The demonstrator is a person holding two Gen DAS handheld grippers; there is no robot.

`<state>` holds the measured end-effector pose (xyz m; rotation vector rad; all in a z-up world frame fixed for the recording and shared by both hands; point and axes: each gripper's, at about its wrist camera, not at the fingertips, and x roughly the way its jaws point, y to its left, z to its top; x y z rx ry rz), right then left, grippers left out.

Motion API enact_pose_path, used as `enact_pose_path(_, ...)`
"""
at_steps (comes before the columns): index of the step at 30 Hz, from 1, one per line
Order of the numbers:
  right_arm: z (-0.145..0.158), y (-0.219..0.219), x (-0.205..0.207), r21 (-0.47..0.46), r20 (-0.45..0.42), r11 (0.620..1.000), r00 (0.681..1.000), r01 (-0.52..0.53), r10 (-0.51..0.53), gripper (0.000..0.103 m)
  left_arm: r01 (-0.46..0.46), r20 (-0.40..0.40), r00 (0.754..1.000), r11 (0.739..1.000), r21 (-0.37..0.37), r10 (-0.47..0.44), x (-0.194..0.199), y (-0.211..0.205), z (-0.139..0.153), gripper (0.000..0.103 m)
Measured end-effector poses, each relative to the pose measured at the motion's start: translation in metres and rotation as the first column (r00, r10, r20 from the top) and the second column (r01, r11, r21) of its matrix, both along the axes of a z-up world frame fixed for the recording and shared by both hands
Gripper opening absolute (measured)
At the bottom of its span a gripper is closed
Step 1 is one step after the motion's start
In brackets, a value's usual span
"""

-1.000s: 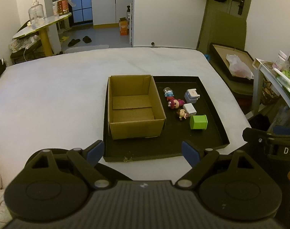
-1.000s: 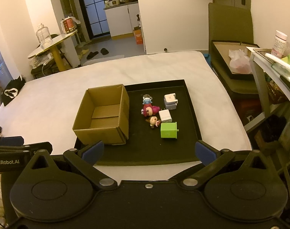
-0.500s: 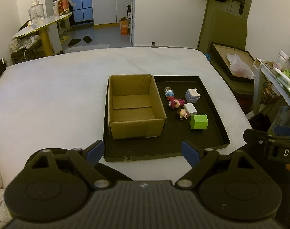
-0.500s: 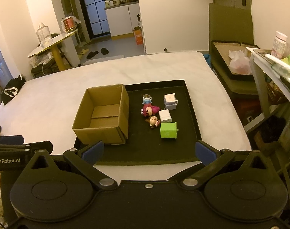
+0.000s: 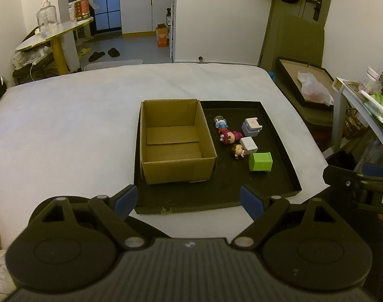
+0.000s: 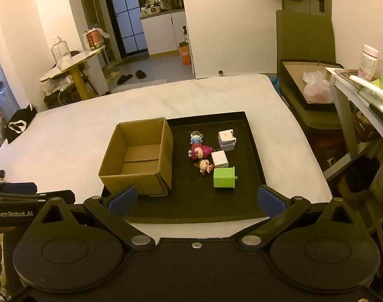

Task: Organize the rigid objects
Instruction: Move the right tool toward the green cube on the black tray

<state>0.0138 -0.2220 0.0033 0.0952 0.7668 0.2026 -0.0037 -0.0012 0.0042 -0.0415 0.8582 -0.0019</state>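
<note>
A black tray [image 5: 279, 125] [image 6: 254, 146] lies on a white bed. On its left side stands an open, empty cardboard box [image 5: 175, 142] [image 6: 138, 156]. To the right of the box lie a green block [image 5: 260, 161] [image 6: 224, 177], a white charger [image 5: 249, 144] [image 6: 220, 158], a grey-white adapter [image 5: 252, 126] [image 6: 226, 139], a magenta figurine [image 5: 230, 136] [image 6: 200, 151], a small brown-haired figurine [image 5: 238, 150] [image 6: 204, 166] and a blue figurine [image 5: 221, 123] [image 6: 196, 138]. My left gripper [image 5: 189, 200] and right gripper [image 6: 196, 198] both hover open near the tray's front edge, holding nothing.
The white bed [image 5: 65, 125] spreads wide to the left of the tray. A metal shelf with bottles and packets [image 6: 362, 80] stands at the right, with a dark box holding a plastic bag [image 5: 312, 88] behind it. A round yellow-legged table [image 5: 55, 40] stands at the far left.
Both views have crept slightly closer to the tray. The objects have not moved, and both grippers stay open.
</note>
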Motion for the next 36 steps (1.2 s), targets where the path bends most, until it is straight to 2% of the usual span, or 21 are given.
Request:
enact_pose_path(26,-0.005,0.005,0.004,0.018,0.012,1.000,1.000,-0.009,0.008,0.103,0.010,0.017,1.000,1.000,0.007,-0.010,0.006,-0.003,0.003,0.088)
enact_pose_path(32,-0.009,0.006,0.012,0.013,0.008,1.000,1.000,-0.011,0.011,0.103,-0.026,0.033,0.999,1.000,0.001,0.026,0.013,0.006,0.002,0.088)
enact_pose_path(36,-0.016,0.005,0.019,0.009,-0.005,1.000,1.000,-0.002,0.002,0.103,-0.046,0.017,0.999,0.999,0.004,0.046,0.022,0.013,-0.005,0.088)
